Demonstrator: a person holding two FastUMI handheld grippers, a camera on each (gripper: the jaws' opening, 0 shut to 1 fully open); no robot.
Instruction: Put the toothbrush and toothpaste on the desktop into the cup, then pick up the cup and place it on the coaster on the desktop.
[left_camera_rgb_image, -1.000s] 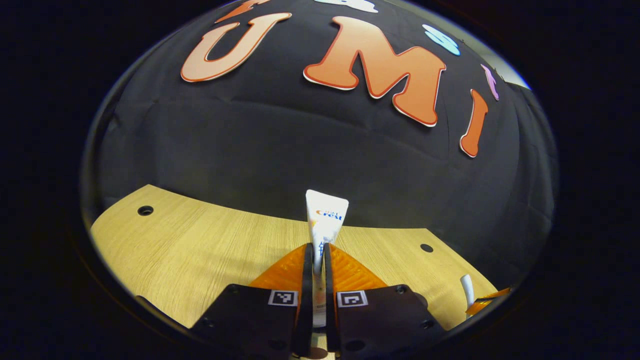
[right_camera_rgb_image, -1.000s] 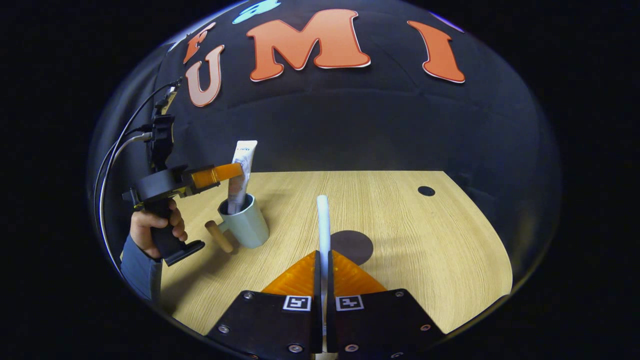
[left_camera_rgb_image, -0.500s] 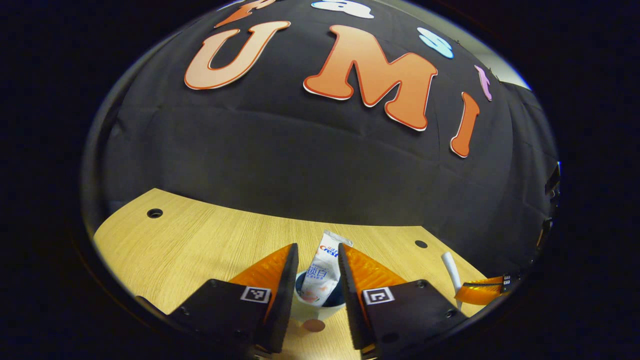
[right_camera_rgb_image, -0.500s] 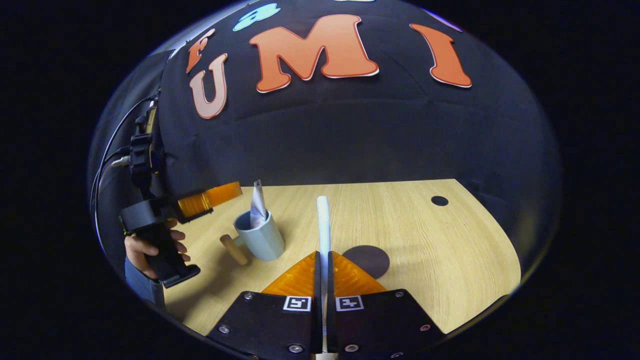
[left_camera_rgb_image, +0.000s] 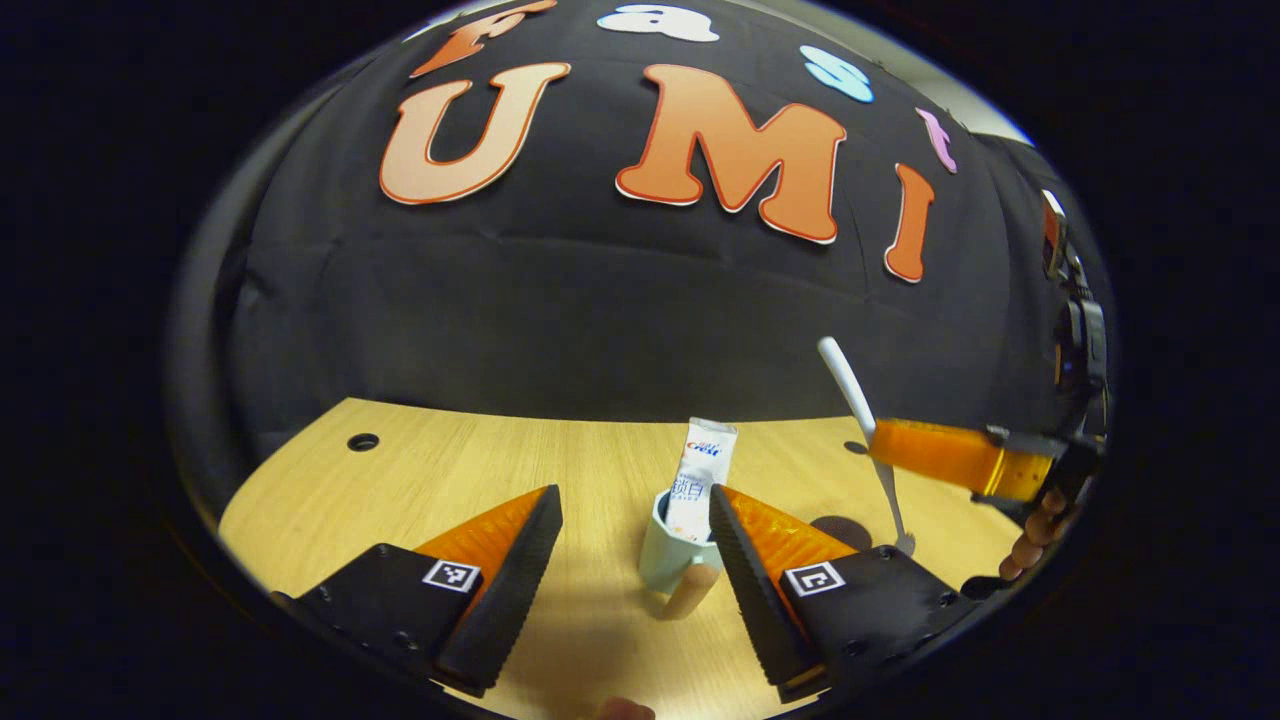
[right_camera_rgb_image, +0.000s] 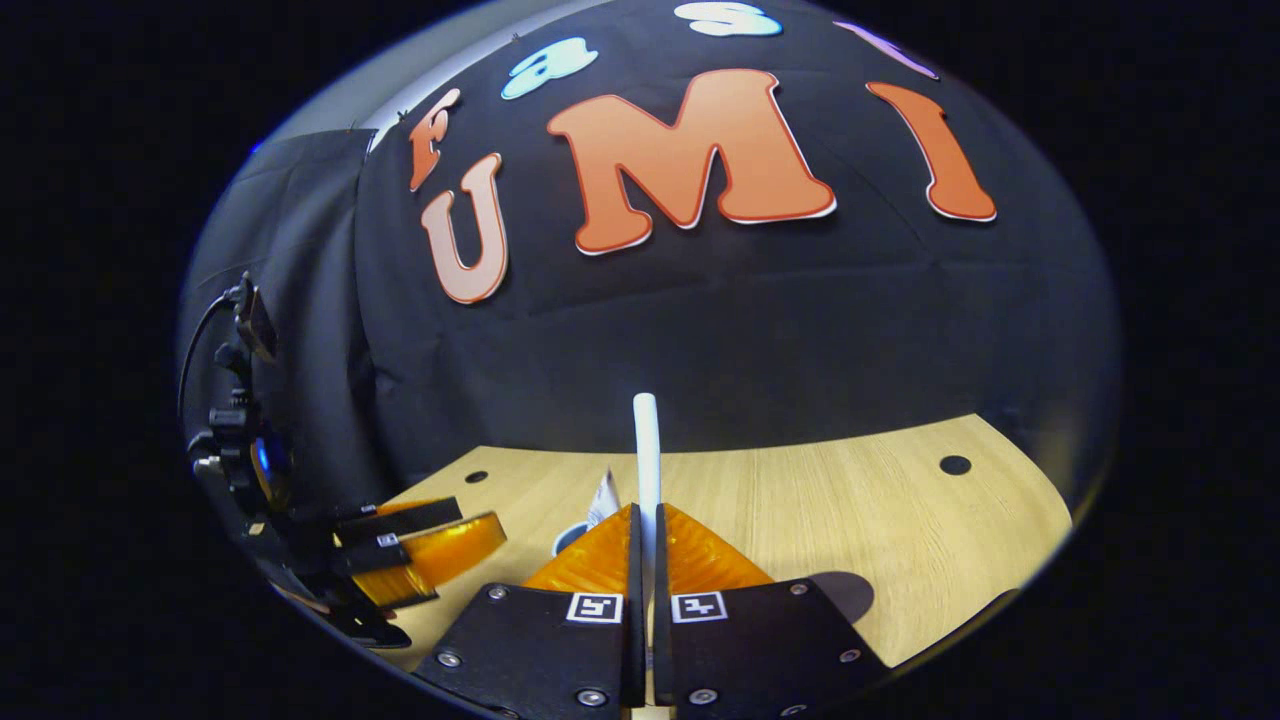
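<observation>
The toothpaste is standing upright in the cup on the desktop, with the left gripper spreading wide, holding nothing. The right gripper is clamping the toothbrush, coaster lying beyond the cup.

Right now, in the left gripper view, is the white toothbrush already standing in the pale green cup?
No, the white toothbrush is clamped in the right gripper above the desktop, while the pale green cup holds the toothpaste tube.

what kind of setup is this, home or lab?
Likely a staged recording booth, not a home: black cloth backdrop, bare light wooden desktop with drilled holes, and hand-held tongs gripping a white toothbrush.
</observation>
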